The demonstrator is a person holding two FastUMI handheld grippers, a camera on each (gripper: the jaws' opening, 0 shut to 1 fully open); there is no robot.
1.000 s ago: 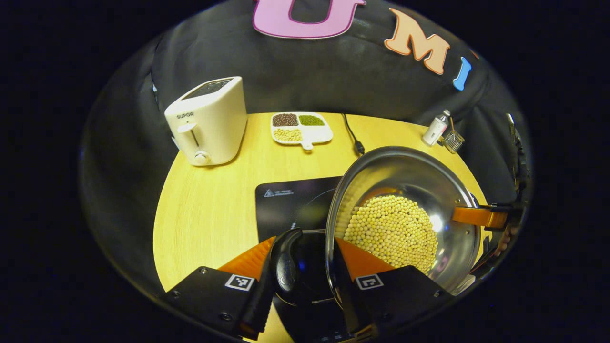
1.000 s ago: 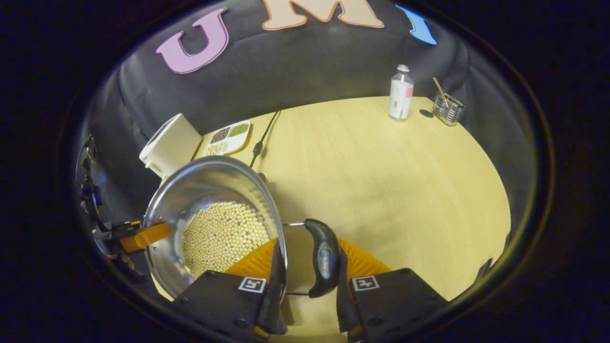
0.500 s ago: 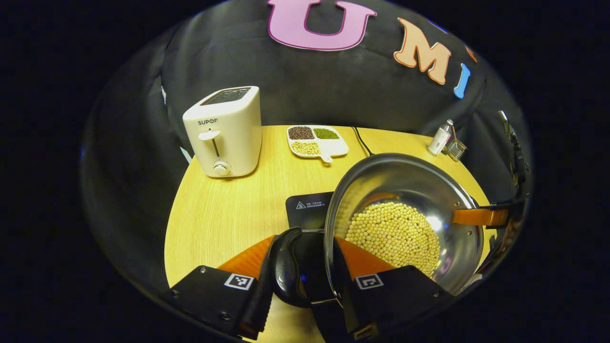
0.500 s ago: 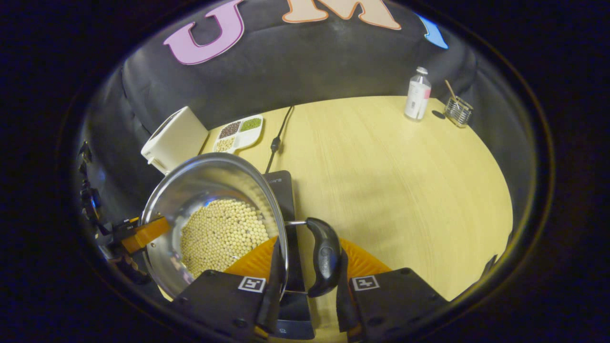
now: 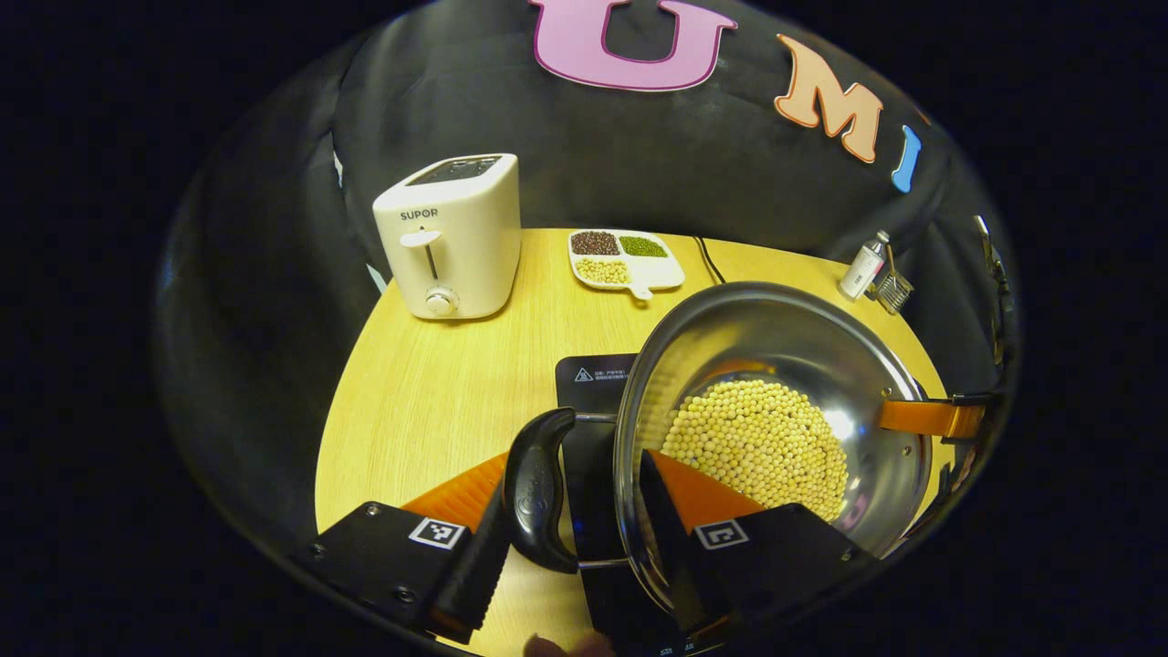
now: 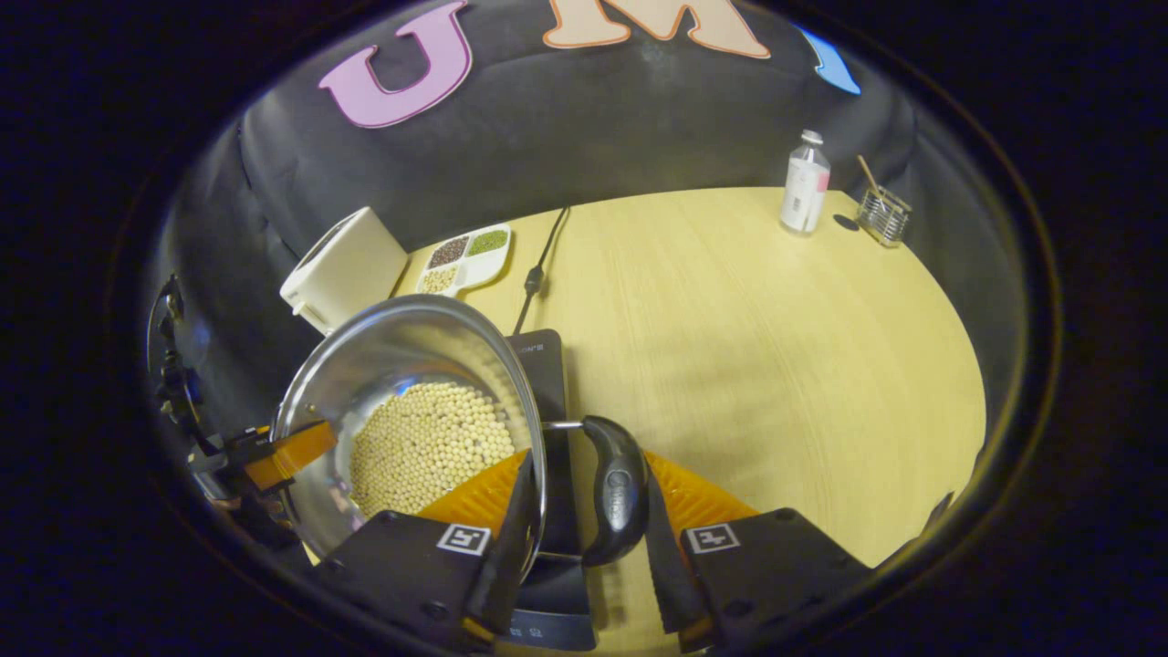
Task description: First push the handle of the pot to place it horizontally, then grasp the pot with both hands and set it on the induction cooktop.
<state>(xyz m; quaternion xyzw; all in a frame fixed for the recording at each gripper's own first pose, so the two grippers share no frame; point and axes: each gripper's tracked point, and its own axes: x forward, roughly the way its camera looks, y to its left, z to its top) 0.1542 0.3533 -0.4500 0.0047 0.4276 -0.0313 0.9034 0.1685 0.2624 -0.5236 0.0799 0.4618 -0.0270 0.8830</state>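
A steel pot holding soybeans sits over the black induction cooktop. My left gripper straddles its near black handle and the rim, one finger outside the handle and one inside the pot, parted a little with thin gaps. In the right gripper view the pot is at lower left, and my right gripper brackets the other handle and rim the same way, slightly parted. Each gripper also appears at the pot's far rim in the other's view.
On the round wooden table stand a white toaster and a divided dish of beans at the back. A cable runs to the cooktop. A bottle and a wire holder stand far right.
The pot has been carried over the cooktop, which now lies under it. The fingers of both grippers have spread slightly apart from the handles and rim.
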